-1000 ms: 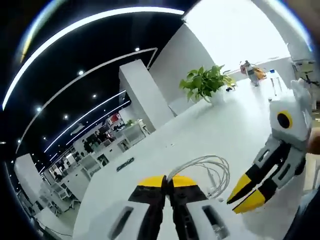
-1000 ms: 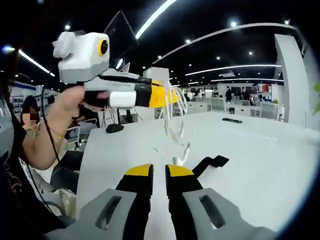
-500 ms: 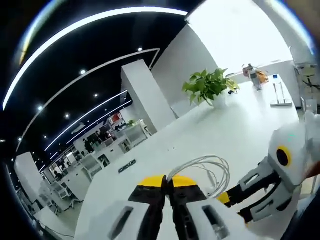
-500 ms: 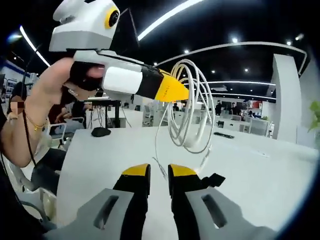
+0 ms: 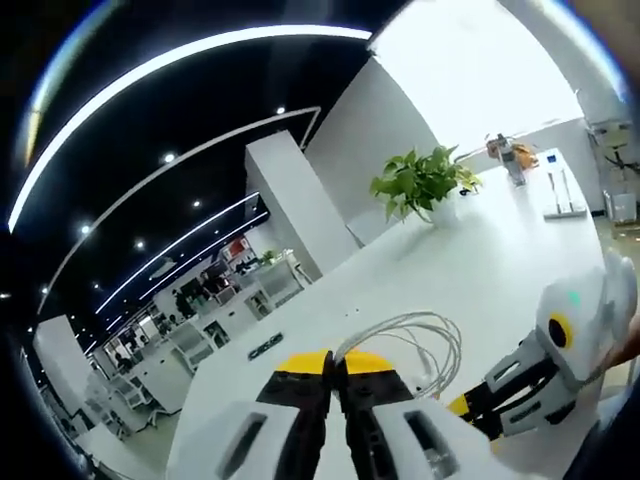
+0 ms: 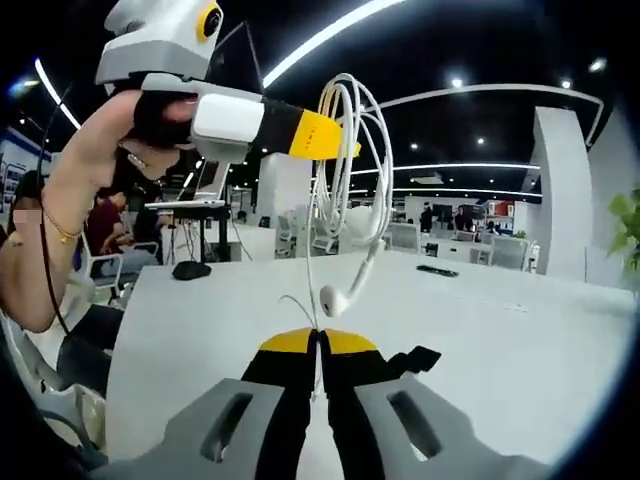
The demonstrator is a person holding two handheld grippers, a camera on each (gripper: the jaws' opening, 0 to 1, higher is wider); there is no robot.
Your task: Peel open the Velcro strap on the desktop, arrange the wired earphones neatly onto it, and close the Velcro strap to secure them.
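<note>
Our left gripper (image 6: 340, 148) clenches the coiled wired earphones (image 6: 350, 170) in the air; our right gripper (image 6: 318, 345) pinches a trailing cord below. Velcro strap (image 6: 415, 360) lies just right of it. Loops may slip and unravel.

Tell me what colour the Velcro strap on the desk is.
Black. The Velcro strap shows best in the right gripper view, lying on the white desk.

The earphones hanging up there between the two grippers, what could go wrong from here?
The coiled earphones hang from the left gripper, held above the desk; the loops could slip apart and uncoil. The right gripper looks shut on a thin cable strand, so pulling might tangle or strain it. The black Velcro strap lies partly hidden behind the right gripper and could get knocked.
</note>
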